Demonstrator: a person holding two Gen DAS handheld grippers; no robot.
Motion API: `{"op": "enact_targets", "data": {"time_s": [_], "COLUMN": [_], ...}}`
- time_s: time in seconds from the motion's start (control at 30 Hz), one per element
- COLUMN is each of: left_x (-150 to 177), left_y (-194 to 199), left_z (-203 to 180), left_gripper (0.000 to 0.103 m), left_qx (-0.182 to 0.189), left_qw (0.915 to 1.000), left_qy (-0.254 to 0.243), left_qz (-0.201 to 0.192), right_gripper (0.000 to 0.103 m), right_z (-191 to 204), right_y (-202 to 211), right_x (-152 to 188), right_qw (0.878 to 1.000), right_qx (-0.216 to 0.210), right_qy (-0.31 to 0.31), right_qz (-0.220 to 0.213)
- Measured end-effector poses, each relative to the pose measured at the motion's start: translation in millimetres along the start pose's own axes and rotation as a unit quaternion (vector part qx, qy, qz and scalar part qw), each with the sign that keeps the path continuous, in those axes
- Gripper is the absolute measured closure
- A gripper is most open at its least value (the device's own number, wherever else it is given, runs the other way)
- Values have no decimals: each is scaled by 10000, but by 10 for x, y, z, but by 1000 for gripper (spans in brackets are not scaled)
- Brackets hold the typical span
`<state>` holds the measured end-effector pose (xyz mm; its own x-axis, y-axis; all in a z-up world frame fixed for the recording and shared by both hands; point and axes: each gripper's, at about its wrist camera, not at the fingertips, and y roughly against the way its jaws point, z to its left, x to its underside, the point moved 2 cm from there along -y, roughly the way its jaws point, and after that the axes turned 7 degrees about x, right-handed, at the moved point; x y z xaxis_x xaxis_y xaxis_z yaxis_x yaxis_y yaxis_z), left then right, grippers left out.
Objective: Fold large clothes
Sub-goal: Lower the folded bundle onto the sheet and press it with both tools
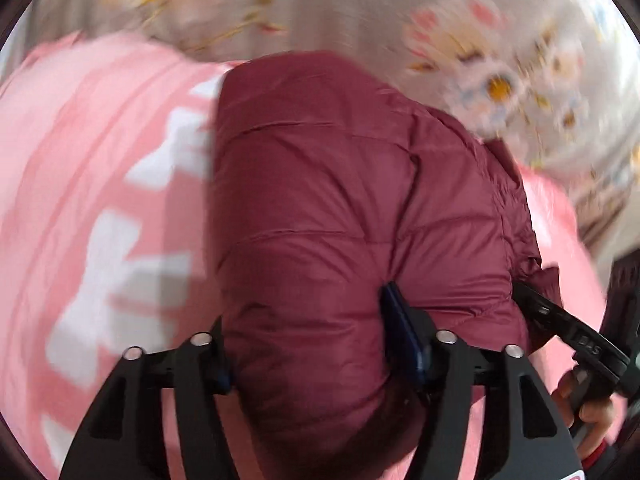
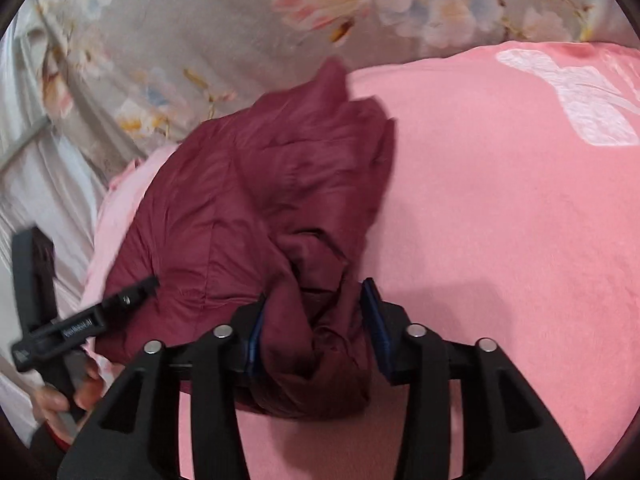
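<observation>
A maroon quilted puffer jacket [image 1: 320, 208] is seen bundled into a thick, rounded heap on a pink blanket [image 1: 80, 160] printed with large white shapes; in the right wrist view the same jacket [image 2: 224, 216] is shown lying toward the left edge of the pink blanket [image 2: 500, 220], with a crumpled fold of it drawn toward the camera. The left tongs [image 1: 308, 356] are held spread wide over the near end of the heap, whose bulk fills the whole gap between the blue-padded fingers; whether the pads are pressing the fabric or merely lying against it cannot be told from this blurred view. The right tongs [image 2: 316, 332] are held about half open, astride the bunched fold; its left side is touched by the left pad, while the right pad is seen standing just beside the cloth, so no firm grip is shown. Each device is also caught by the other camera, at the jacket's edge, with fingers of a hand [image 2: 60, 400] wrapped round the handle. Beyond the blanket, a grey bedsheet [image 2: 180, 40] with a daisy pattern is visible, and pale cloth is seen at the far left.
</observation>
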<state>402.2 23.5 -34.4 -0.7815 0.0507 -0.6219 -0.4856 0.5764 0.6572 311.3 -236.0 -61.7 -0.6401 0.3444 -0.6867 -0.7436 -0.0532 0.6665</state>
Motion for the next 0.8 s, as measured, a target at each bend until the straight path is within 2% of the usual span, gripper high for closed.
{"op": "enact_targets", "data": {"time_s": [0.1, 0.2, 0.23, 0.27, 0.3, 0.4, 0.57, 0.8], "left_x": [-24, -108, -135, -137, -145, -34, 157, 273], "left_y": [245, 459, 506, 521, 525, 519, 262, 75], "left_z": [52, -13, -79, -164, -263, -393, -481, -485], "left_gripper": [31, 32, 32, 32, 32, 32, 32, 30], "left_qx": [-415, -1238, -1465, -1619, -1784, -2029, -2136, -2291], "left_qw": [9988, 9920, 9890, 9866, 9837, 9786, 9767, 9732], "left_qy": [179, 81, 5, -60, -137, -307, -198, -186], "left_qz": [-160, -230, -216, -202, -185, -132, 103, 46], "right_gripper": [52, 70, 86, 91, 91, 92, 92, 94], "right_z": [-68, 25, 130, 240, 359, 590, 506, 457], "right_y": [255, 438, 473, 486, 469, 335, 38, -123], "right_x": [28, -30, -48, -83, -130, -159, -71, 107], "right_qw": [9994, 9977, 9966, 9951, 9928, 9868, 9884, 9890], "right_qx": [311, 519, 607, 691, 796, 1047, 1177, 1175], "right_qy": [111, 314, 469, 632, 820, 1200, 960, 864], "right_qz": [-121, -289, -298, -317, -353, -306, 70, 265]}}
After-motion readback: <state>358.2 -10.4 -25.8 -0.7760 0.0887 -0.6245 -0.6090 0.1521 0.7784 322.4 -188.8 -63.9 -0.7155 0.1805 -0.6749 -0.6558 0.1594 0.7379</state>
